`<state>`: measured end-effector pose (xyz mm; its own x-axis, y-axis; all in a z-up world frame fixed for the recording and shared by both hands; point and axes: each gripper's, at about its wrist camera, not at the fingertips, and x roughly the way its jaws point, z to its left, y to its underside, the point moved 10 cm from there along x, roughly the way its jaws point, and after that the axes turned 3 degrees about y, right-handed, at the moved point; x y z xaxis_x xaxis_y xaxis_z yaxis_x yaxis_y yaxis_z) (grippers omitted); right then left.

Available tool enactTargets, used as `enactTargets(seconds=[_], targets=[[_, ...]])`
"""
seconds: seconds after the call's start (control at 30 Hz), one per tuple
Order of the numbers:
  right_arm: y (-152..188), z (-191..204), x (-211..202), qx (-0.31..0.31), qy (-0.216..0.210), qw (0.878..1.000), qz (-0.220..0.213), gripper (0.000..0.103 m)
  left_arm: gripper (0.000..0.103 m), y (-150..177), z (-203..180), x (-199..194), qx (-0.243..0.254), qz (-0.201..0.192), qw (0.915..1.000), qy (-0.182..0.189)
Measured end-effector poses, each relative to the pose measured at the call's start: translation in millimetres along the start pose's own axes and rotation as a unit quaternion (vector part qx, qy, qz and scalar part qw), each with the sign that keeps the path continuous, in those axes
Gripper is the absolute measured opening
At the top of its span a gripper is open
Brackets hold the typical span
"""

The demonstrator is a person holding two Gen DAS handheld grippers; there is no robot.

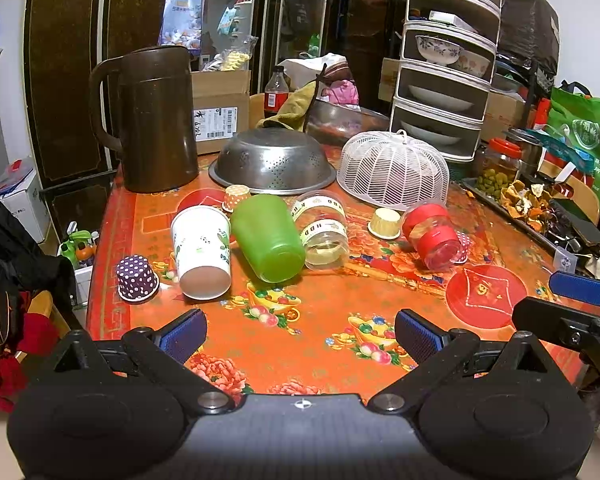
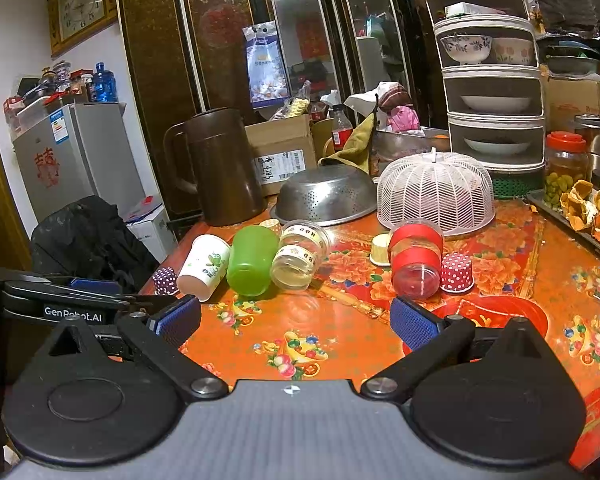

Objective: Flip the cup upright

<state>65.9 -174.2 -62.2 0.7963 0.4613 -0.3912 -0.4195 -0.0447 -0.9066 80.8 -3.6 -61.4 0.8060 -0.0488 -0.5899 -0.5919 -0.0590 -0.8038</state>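
Several cups lie on their sides on the orange flowered table: a white paper cup, a green plastic cup, a clear cup with a yellow band and a clear cup with red bands. They show again in the right wrist view: white, green, clear yellow-banded, red-banded. My left gripper is open and empty, short of the cups. My right gripper is open and empty, in front of the red-banded cup.
Small paper cupcake liners stand mouth down: purple dotted, yellow, red dotted. Behind are a brown jug, a steel colander, a white mesh food cover and a tray of peels.
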Motion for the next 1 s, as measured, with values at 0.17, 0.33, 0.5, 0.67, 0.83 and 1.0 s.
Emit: enactTargets(seconds=[0.17, 0.33, 0.5, 0.67, 0.83, 1.0], targets=[[0, -1, -1, 0.002, 0.0, 1.0, 0.0, 0.102, 0.101, 0, 0, 0, 0.001, 0.001, 1.0, 0.0], [0, -1, -1, 0.002, 0.0, 1.0, 0.0, 0.102, 0.101, 1, -2, 0, -0.003, -0.002, 1.0, 0.003], [1, -2, -1, 0.003, 0.0, 1.0, 0.0, 0.102, 0.101, 1, -4, -1, -0.005, -0.006, 1.0, 0.005], [2, -3, -2, 0.003, 0.0, 1.0, 0.002, 0.102, 0.101, 3, -9, -2, -0.008, -0.009, 0.9999, 0.009], [6, -5, -2, 0.006, -0.001, 1.0, 0.004, 0.102, 0.101, 0, -15, 0, -0.004, -0.003, 0.9999, 0.012], [17, -25, -2, 0.028, 0.001, 1.0, 0.011, 0.102, 0.101, -25, -27, 24, 0.002, 0.043, 0.9986, 0.03]])
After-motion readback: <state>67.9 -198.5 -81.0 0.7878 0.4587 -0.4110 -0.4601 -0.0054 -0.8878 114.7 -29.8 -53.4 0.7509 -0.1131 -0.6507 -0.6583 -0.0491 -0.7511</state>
